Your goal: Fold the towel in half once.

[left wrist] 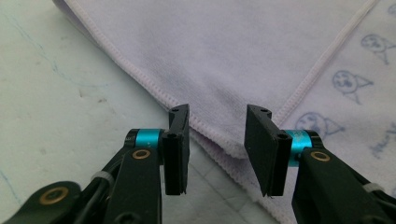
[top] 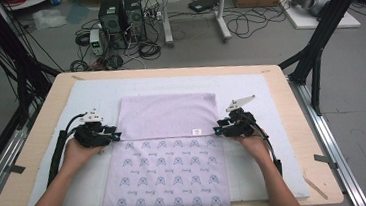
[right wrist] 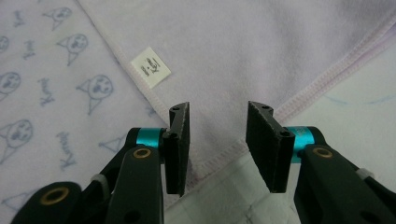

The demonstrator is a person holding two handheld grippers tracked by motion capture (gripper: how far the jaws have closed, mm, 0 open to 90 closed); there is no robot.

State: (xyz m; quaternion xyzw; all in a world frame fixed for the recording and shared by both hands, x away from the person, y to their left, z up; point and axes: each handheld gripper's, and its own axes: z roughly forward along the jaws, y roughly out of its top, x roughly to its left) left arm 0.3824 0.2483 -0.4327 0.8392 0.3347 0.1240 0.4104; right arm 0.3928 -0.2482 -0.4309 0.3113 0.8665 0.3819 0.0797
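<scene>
So both hands sit low on the worktop (top: 281, 99), left claw (top: 118, 136) and right claw (top: 215, 130) each partly open at a corner of the folded lilac towel (top: 167, 117), gripping nothing. Up close, the right gripper view catches its small white label (right wrist: 150, 67). Soft terry, stitched hems, cat-print underside.

Wood table (top: 293, 123) w/ pale mat (top: 90, 93) on top; lilac towel (top: 167, 114) on mat, prob. folded.

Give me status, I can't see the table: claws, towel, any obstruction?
Left claw and right claw open, each at a corner of the fold. Towel half folded, plain side over print, flat on mat. Nothing in the way.
</scene>
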